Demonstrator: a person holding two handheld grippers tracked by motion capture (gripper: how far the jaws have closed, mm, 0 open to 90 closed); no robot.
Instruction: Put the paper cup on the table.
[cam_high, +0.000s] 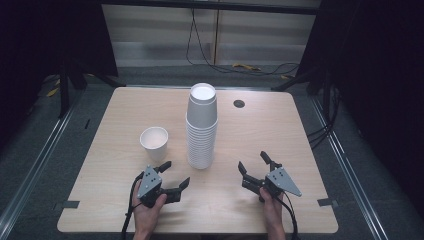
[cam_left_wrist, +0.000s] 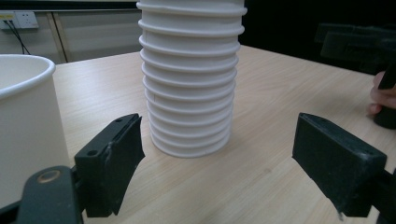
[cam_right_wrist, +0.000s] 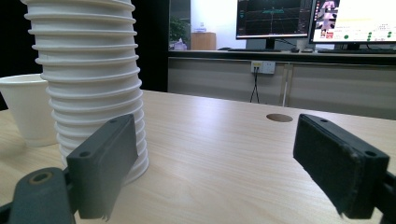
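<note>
Wooden table (cam_high: 250, 200): both our grippers, left (cam_high: 176, 174) and right (cam_high: 252, 163), gape empty; we should grip the cup stack (cam_high: 201, 130) squarely by its top rim.

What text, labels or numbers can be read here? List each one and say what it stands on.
None can be read.
Stack of white paper cups: plain, no print.
Single white paper cup: plain.
Two monitors behind the table in the right gripper view: charts and text too small and blurred to read.
</note>
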